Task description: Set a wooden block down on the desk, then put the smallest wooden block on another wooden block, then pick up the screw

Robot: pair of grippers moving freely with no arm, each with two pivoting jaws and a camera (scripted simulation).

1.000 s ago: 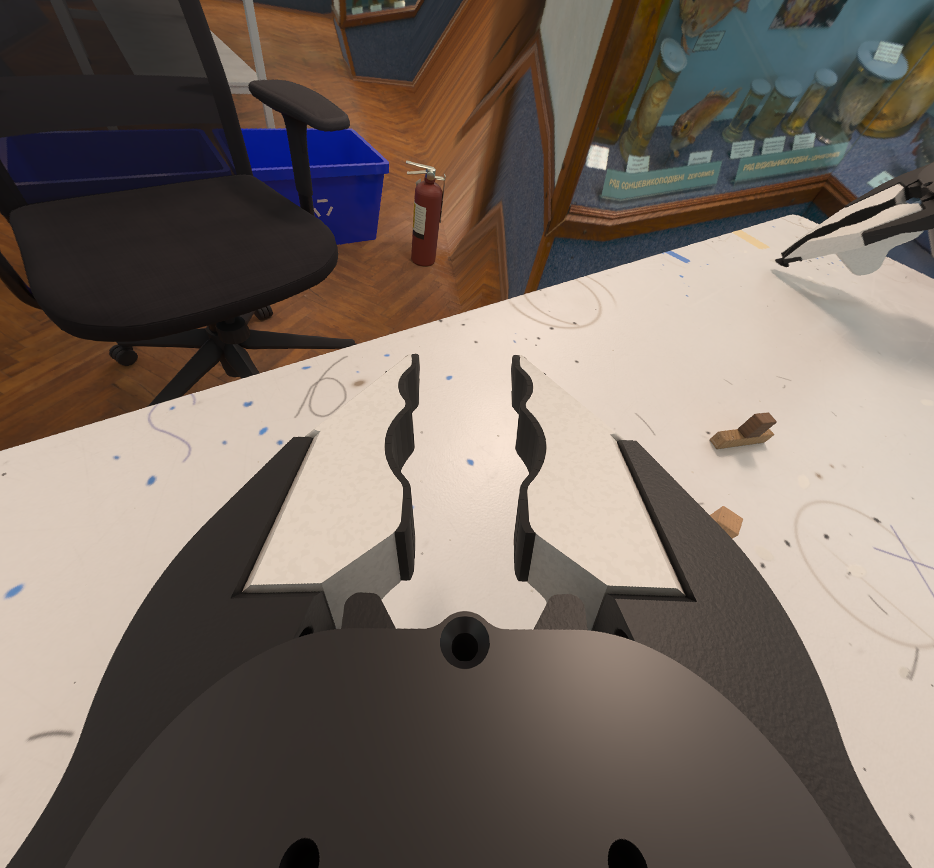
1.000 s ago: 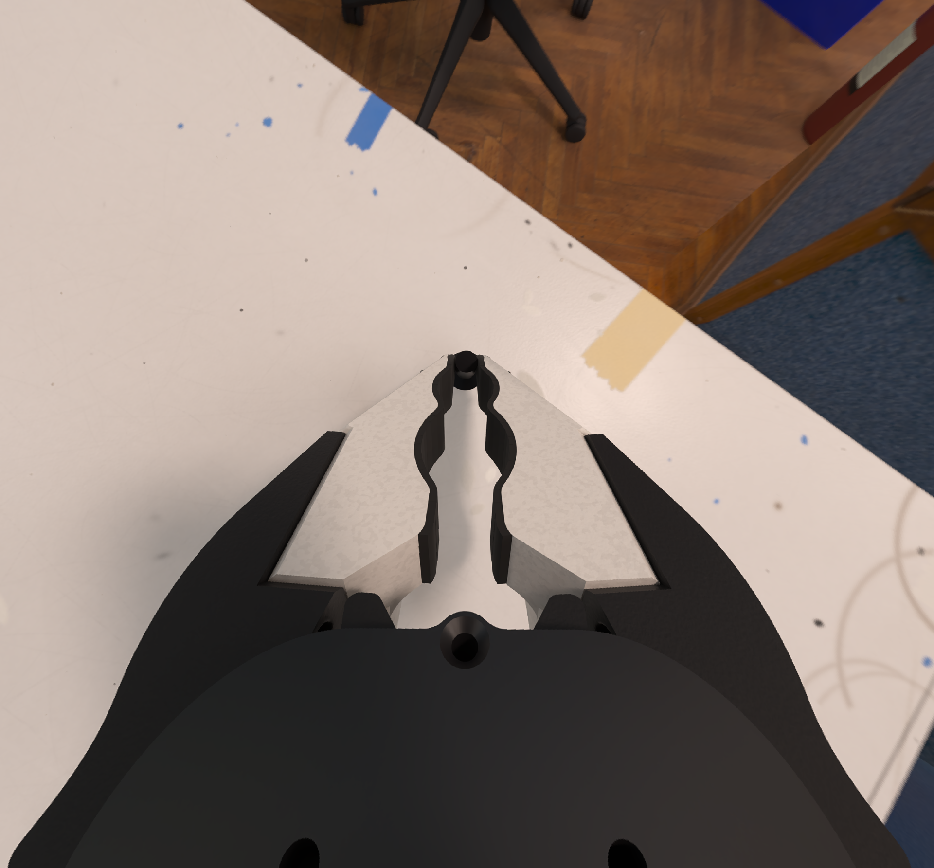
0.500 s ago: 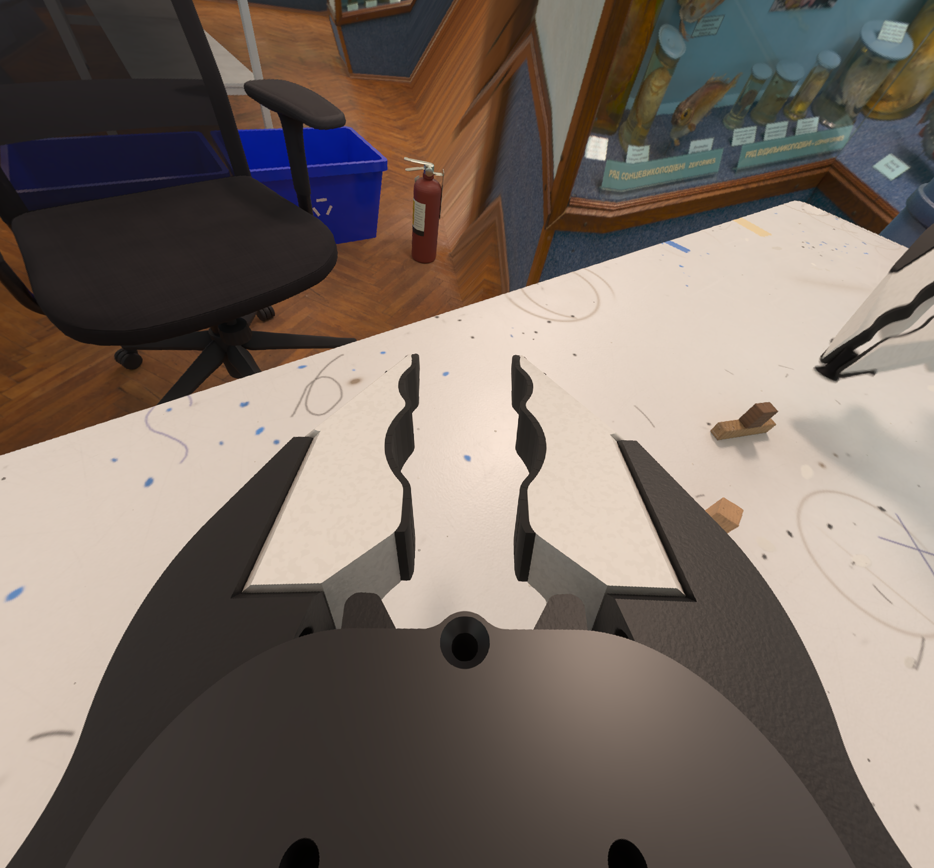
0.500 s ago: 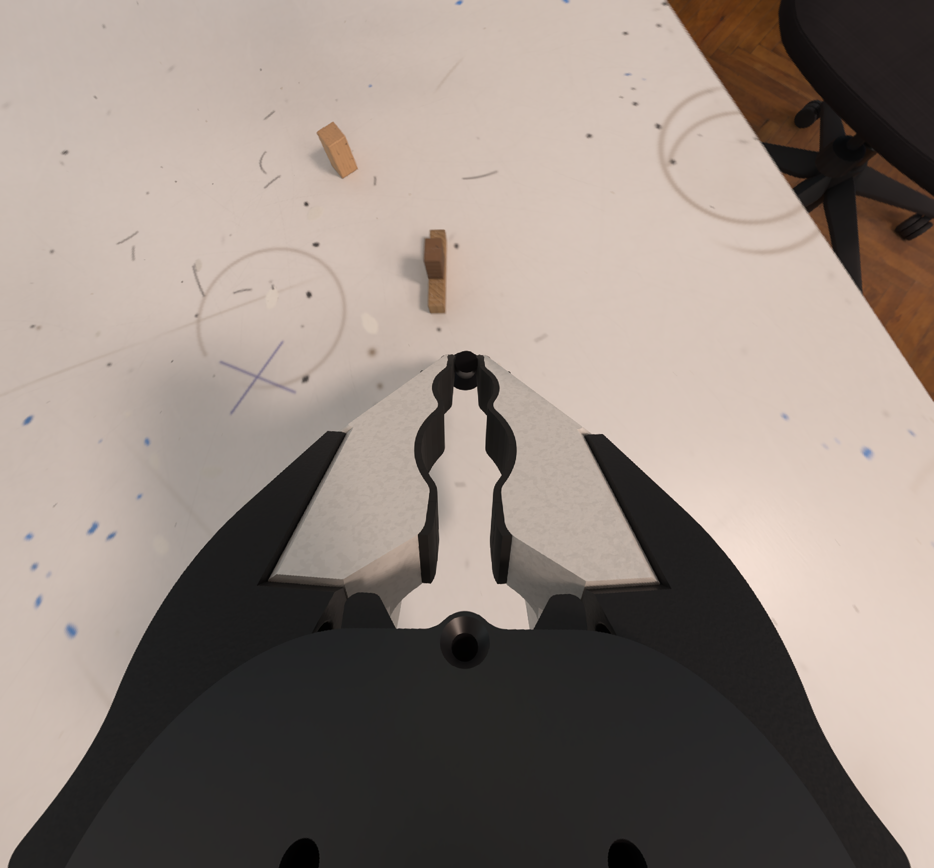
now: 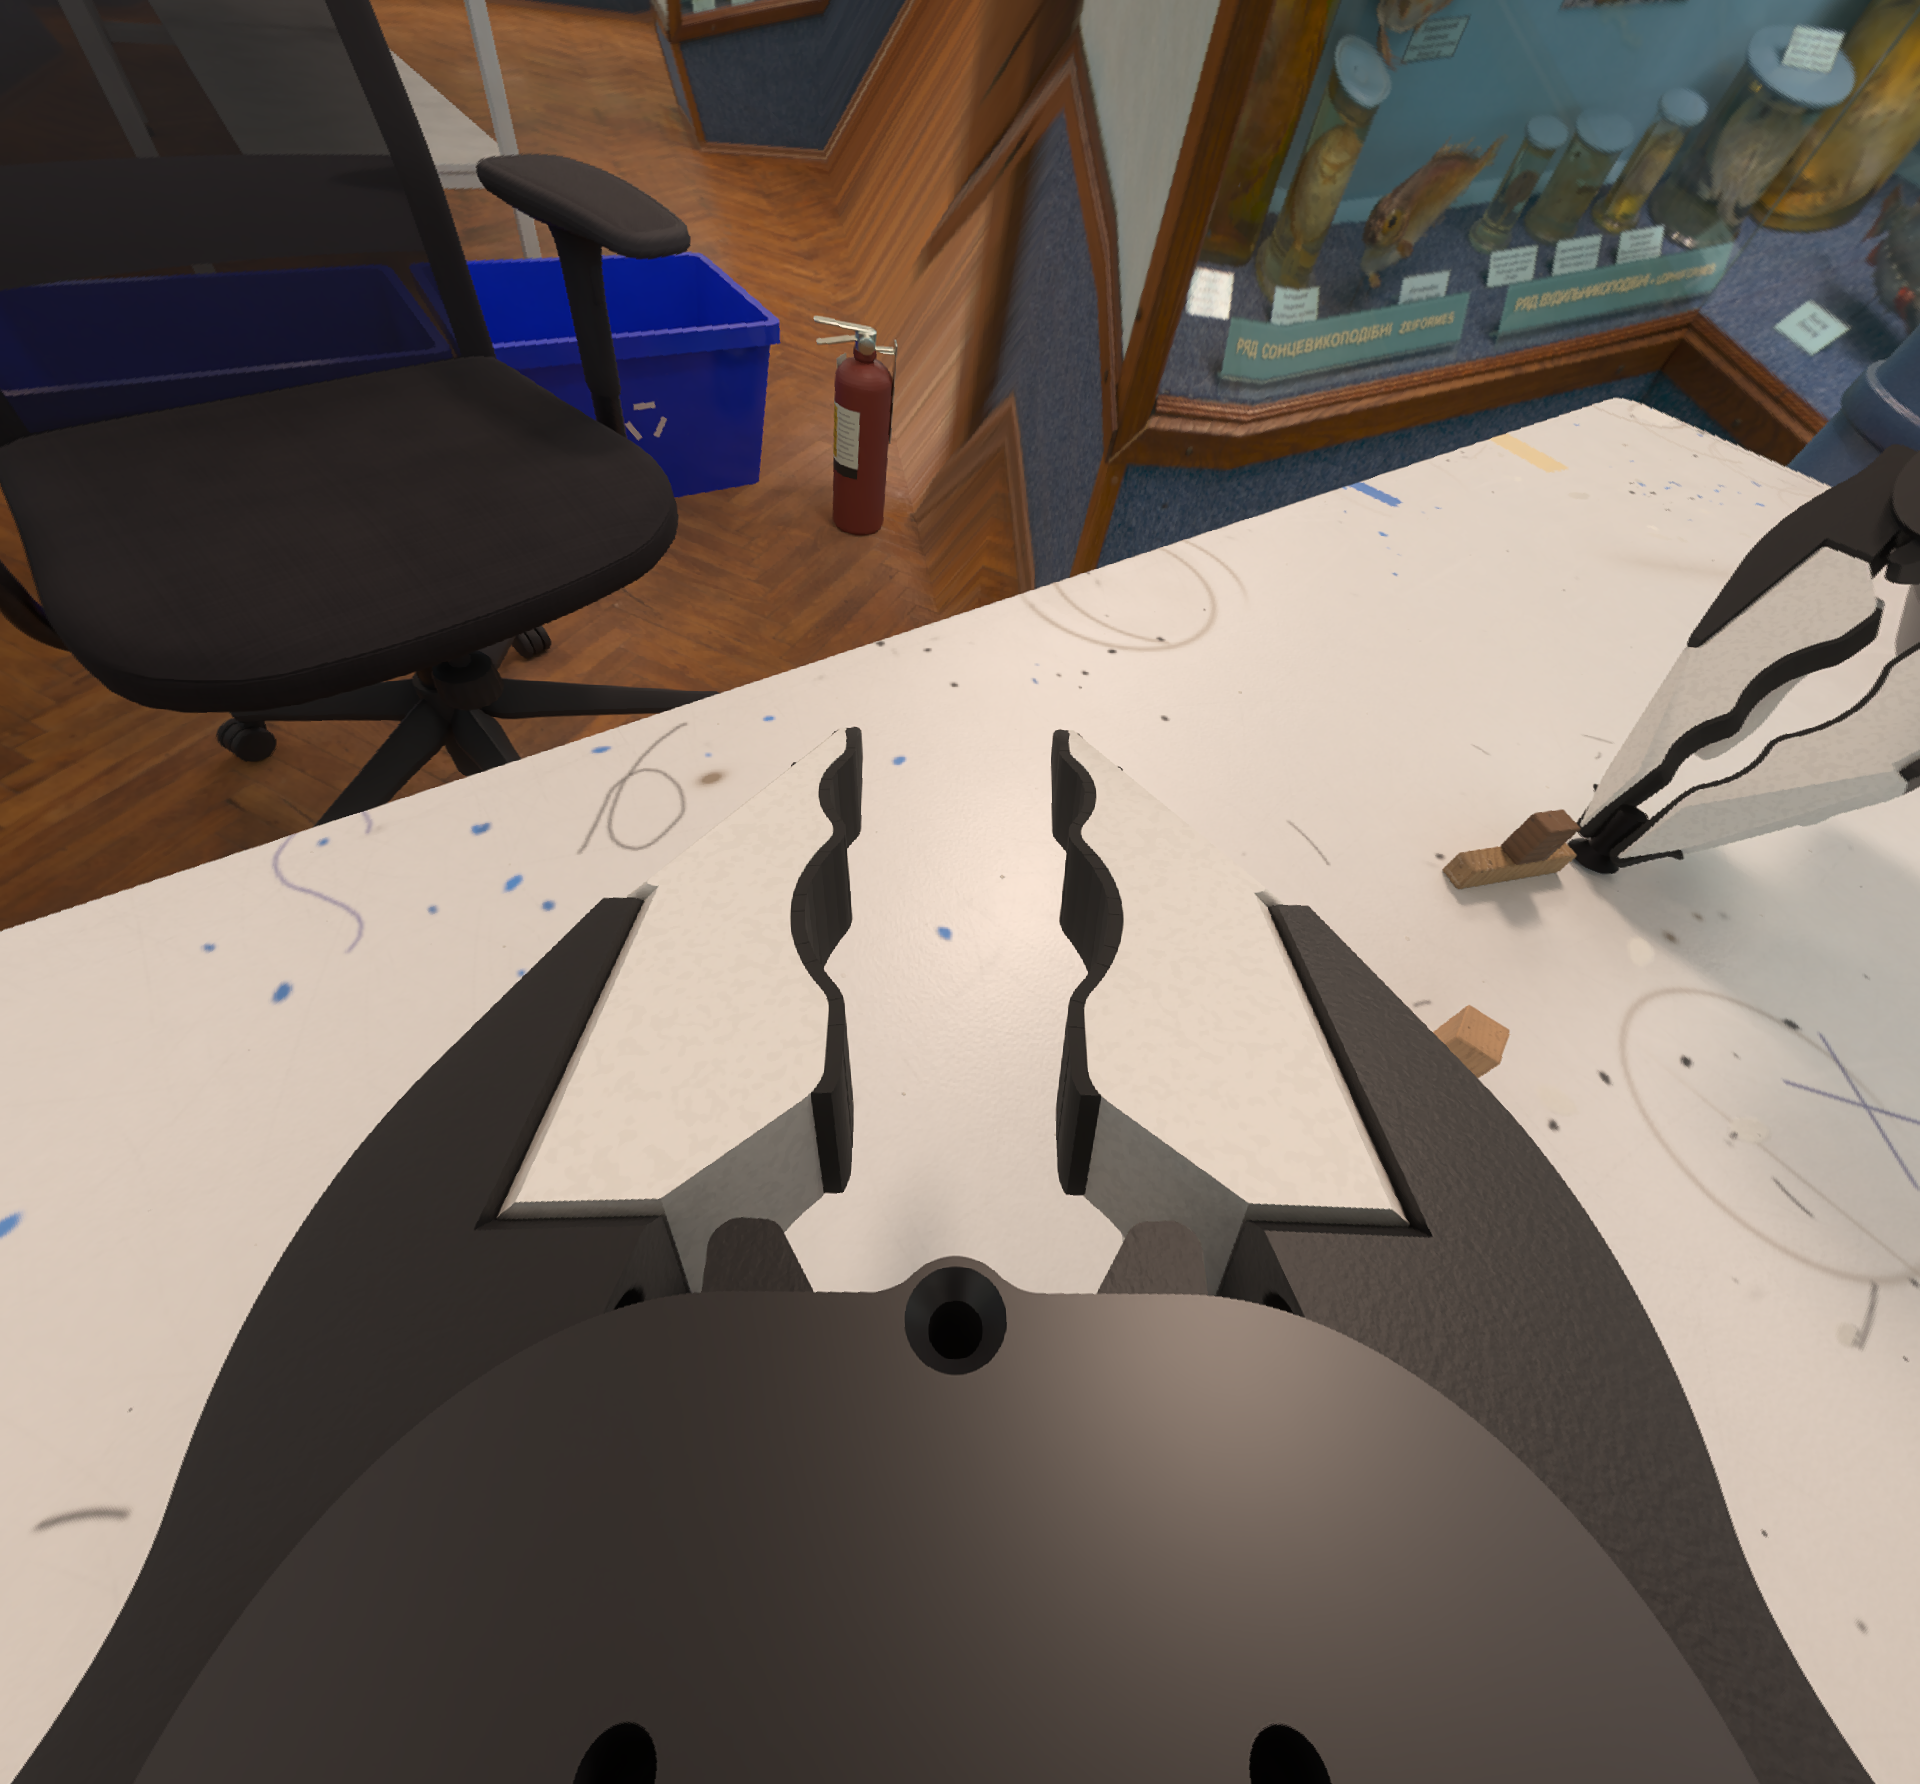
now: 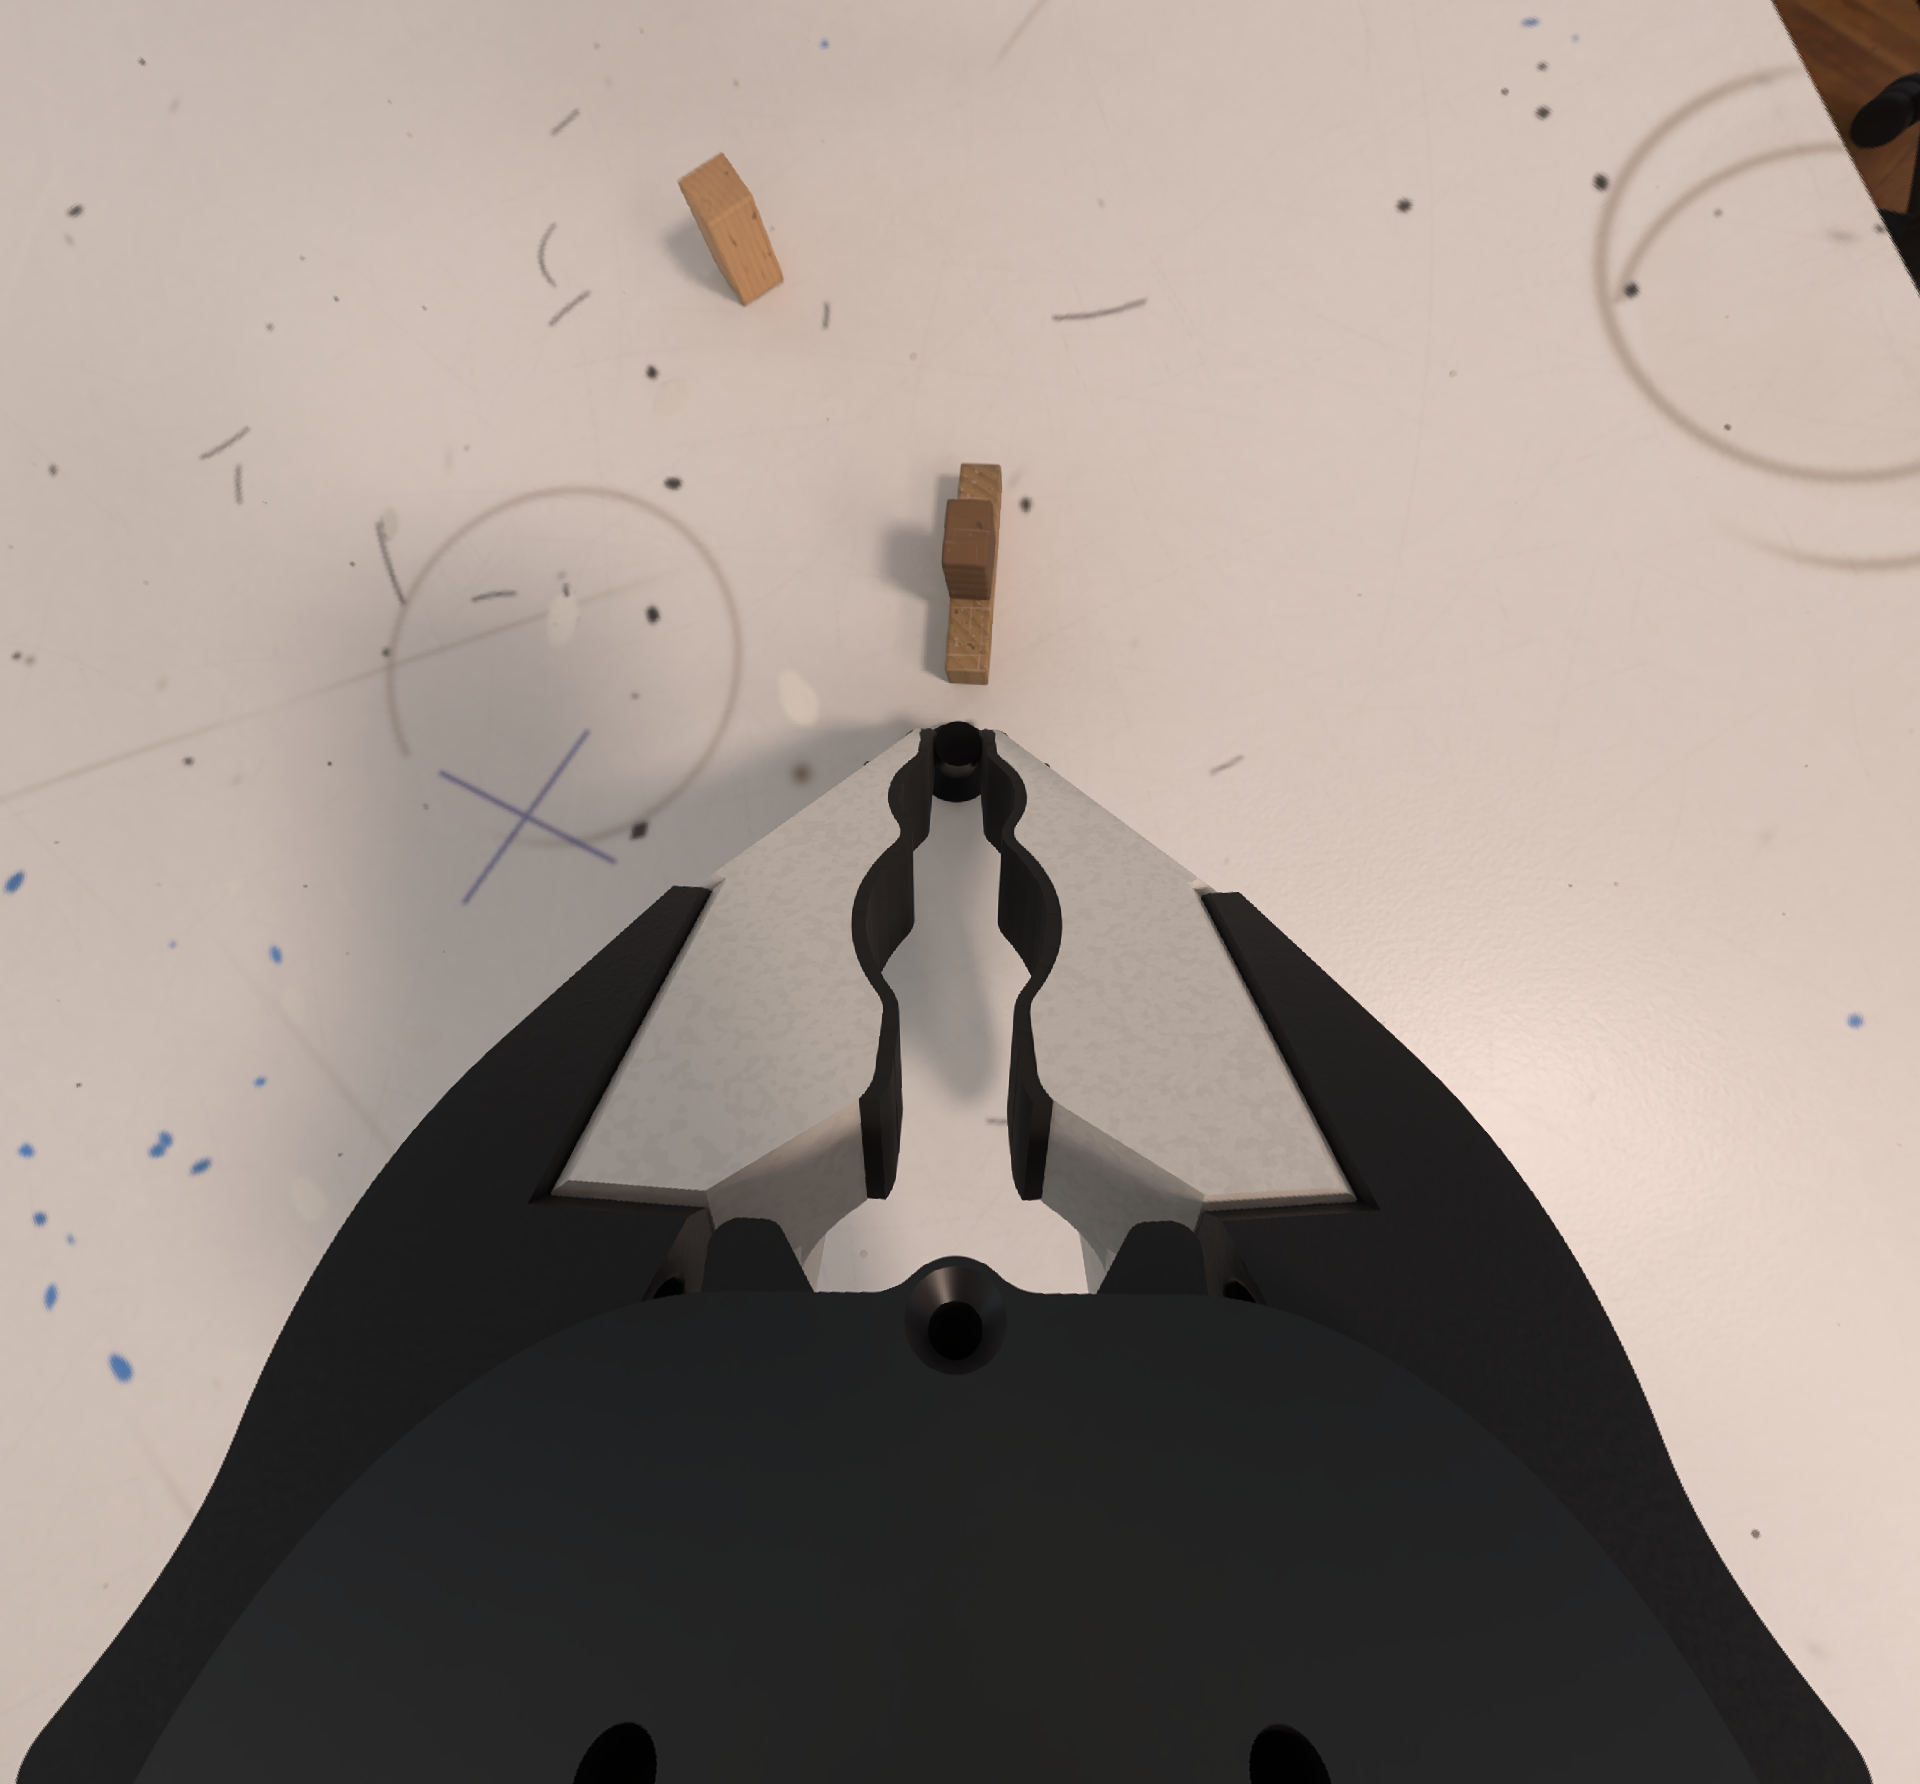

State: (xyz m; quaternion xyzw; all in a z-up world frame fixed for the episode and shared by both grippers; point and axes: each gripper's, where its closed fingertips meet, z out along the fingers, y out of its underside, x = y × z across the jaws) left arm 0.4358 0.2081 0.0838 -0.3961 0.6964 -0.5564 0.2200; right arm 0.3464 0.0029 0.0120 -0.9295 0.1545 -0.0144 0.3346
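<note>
Right gripper (image 6: pixel 957 747) clenched on black screw (image 6: pixel 957 760) at fingertips, directly ahead: darker smallest block (image 6: pixel 968 546) atop long block (image 6: pixel 972 591), axis running away. Third block (image 6: pixel 730 228) farther, ahead-left. Left gripper (image 5: pixel 956 747) released, well apart.

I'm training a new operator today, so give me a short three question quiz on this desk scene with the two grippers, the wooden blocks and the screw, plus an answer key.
1. True or false: the left gripper is shut on a block.
2. Multiple choice: the small dark block is A) alone on the desk, B) lying on the long pale block, C) held between fingers.
3. Fill in: the right gripper is shut at its tips on the ____.

Key
1. False: its jaws stand apart with nothing between them.
2. B. A third, tan block lies apart from that pair.
3. Screw, a small black piece pinched at the tips.
</note>
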